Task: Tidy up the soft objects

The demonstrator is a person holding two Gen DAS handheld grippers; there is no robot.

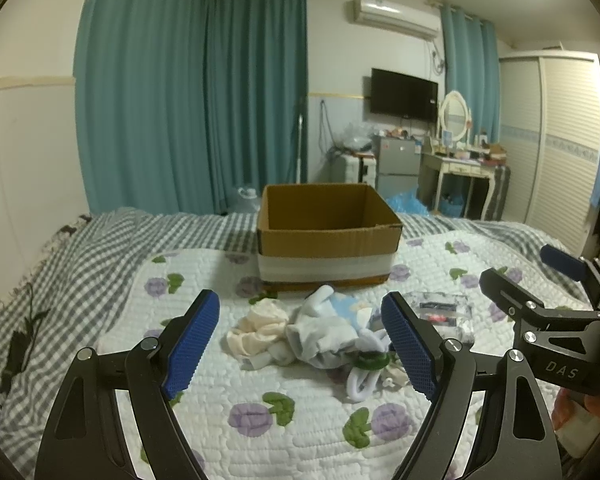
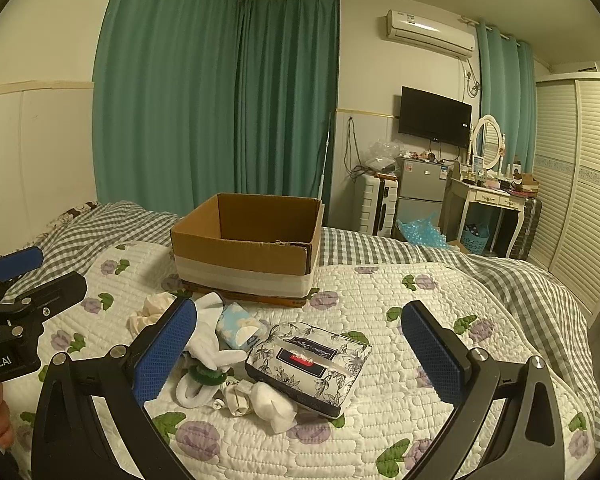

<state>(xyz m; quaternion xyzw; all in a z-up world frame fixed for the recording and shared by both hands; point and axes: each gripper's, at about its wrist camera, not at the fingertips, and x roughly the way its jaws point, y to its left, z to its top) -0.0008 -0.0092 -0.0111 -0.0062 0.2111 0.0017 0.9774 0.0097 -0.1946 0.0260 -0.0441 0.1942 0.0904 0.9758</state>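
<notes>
Two hand-held grippers hang above a quilted bed (image 2: 400, 300): the left hand-held gripper (image 1: 300, 344) and the right hand-held gripper (image 2: 300, 356), each with its blue-padded jaws spread wide and holding nothing. Below them, a pile of white socks (image 1: 324, 336), a cream cloth (image 1: 256, 330) and a floral tissue pack (image 2: 308, 364) lie heaped on the quilt, just in front of an open cardboard box (image 1: 328, 232) standing farther back on the bed.
</notes>
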